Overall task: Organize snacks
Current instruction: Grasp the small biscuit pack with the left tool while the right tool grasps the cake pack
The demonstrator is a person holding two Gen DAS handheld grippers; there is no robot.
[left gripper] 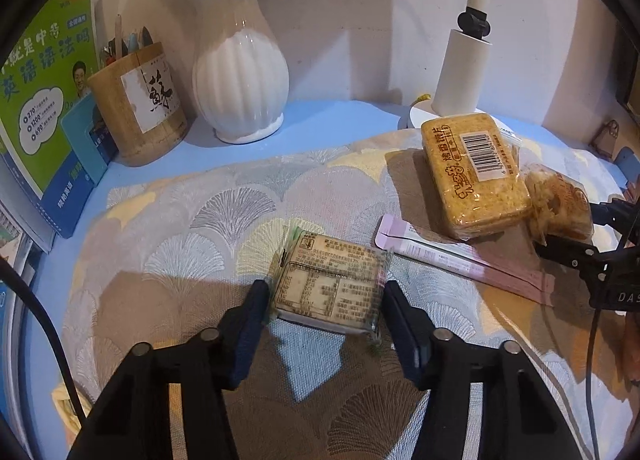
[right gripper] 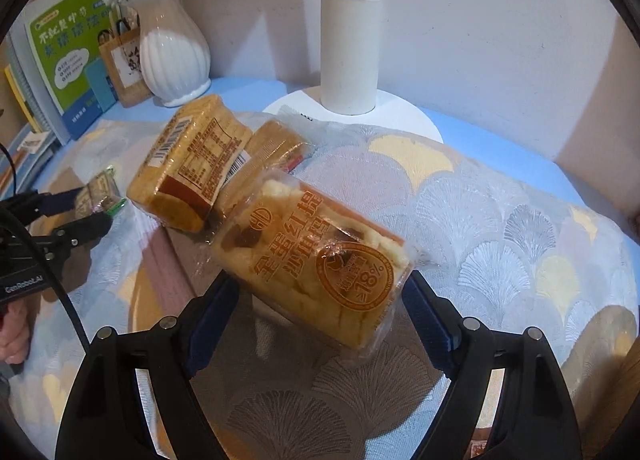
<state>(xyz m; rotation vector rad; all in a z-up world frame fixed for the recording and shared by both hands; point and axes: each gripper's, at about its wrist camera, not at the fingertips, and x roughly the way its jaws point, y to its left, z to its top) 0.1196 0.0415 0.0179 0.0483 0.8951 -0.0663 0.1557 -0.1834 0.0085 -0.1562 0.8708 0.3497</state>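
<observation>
Your left gripper (left gripper: 326, 300) is clamped on a small flat snack packet (left gripper: 330, 284) with a printed label, its 2 blue pads pressing the packet's sides near the middle of the fan-patterned cloth (left gripper: 180, 227) that covers the blue tabletop (left gripper: 320, 115). Your right gripper (right gripper: 320, 300) grasps a clear-wrapped cake pack (right gripper: 316, 260) with orange lettering, tilted between the pads and touching both. Just beyond that pack, toward the tabletop's back edge, a wrapped biscuit block (right gripper: 188, 167) with a barcode leans on a second similar pack (right gripper: 276, 143); in the left wrist view the block (left gripper: 474, 171) sits toward the cloth's right side. A long pink sachet (left gripper: 460, 260) lies flat on the cloth between the small packet and the biscuit block, touching neither gripper. Along the back edge stand a white ribbed vase (left gripper: 240, 83) with pale flowers, a wooden pen holder (left gripper: 138, 103) beside it, a green-covered book (left gripper: 44, 79) at the back left corner, and a white lamp base (right gripper: 352, 115) to the right.
</observation>
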